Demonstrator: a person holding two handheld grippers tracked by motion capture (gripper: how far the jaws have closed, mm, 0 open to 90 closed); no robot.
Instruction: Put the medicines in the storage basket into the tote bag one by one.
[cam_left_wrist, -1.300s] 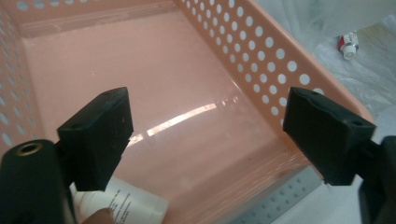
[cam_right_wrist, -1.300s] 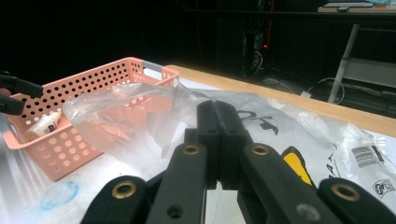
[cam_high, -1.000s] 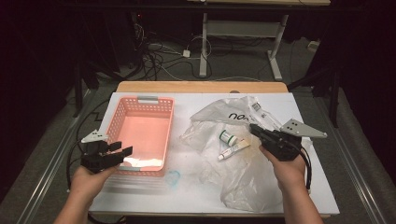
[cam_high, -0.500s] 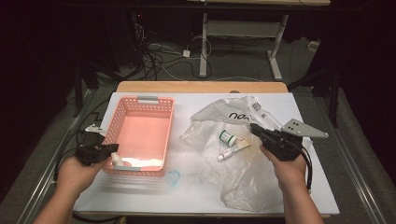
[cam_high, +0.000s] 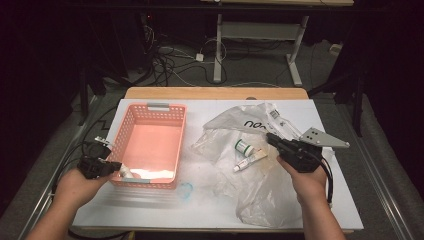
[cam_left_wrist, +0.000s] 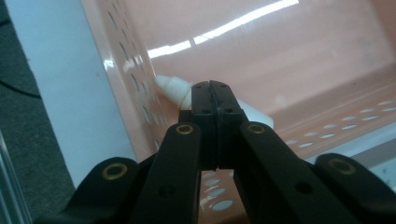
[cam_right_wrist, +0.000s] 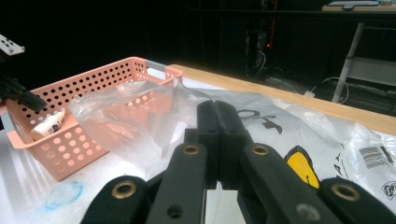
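So, quick status from my end. My left gripper (cam_high: 116, 167) sits at the near left corner of the pink basket (cam_high: 131, 127), over the rim. Its jaws have just been closing and in the left gripper view (cam_left_wrist: 209, 100) they're pressed flat together with nothing between them. The little white bottle (cam_left_wrist: 173, 88) lies right behind the tips, inside the basket against the perforated side wall, cap pointing away along that wall. From the high view you can just see the bottle (cam_high: 125, 171) in that near corner, next to the jaw tips. The right gripper view picks up the same bottle (cam_right_wrist: 46, 125) through the basket's (cam_right_wrist: 77, 140) holes.

My right gripper (cam_high: 272, 140) is over on the other side of the white table (cam_high: 210, 200), resting on the crumpled clear plastic bag (cam_high: 260, 200). Jaws are together there too, and in the right gripper view (cam_right_wrist: 217, 109) I can't tell whether a bit of bag film is pinched between them; the bag (cam_right_wrist: 135, 121) bunches up right in front of the tips.

Lying on the bag just left of that gripper: a small tube (cam_high: 250, 161) and a green-capped little bottle (cam_high: 243, 147), close to each other. There's also a faint blue smudge (cam_high: 185, 190) on the table in front of the basket.
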